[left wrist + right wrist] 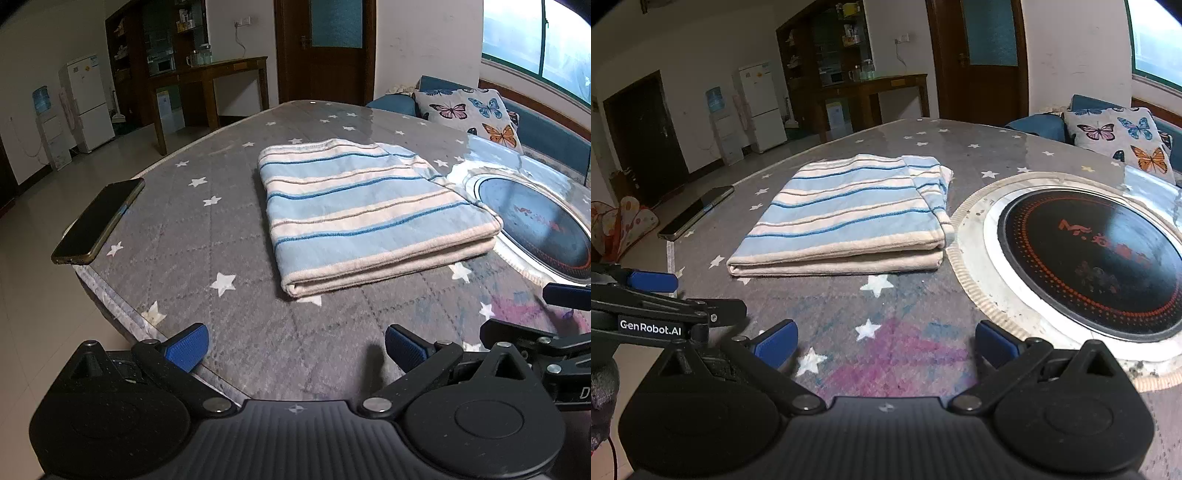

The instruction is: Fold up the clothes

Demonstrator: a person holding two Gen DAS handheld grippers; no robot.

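Fabric in pale blue and cream stripes, folded into a thick flat rectangle (369, 218), is seen lying on a grey quilted table cover printed with white stars (221, 229). All other places are given from this folded striped cloth. Its folded edge is turned toward the cameras, and looser layers are bunched at its far right corner. Just beside its right edge, a round black glass cooktop with an orange dotted ring (1093, 258) is set into the table within a pale metal rim; in the left wrist view the cloth's right corner is seen overlapping that rim. Well apart to the left of the cloth, a dark slim smartphone (98, 221) is laid at the table's edge. Beyond the cloth to the right, a white cushion printed with butterflies (1123, 136) is propped on a blue sofa.

Nearer than the cloth, over bare table cover, the left gripper (293, 349) is held with its blue-padded jaws spread wide and nothing between them. The right gripper (884, 347) is likewise held wide open and empty, nearer than the cloth's right end and beside the cooktop. Neither gripper is touching the cloth.
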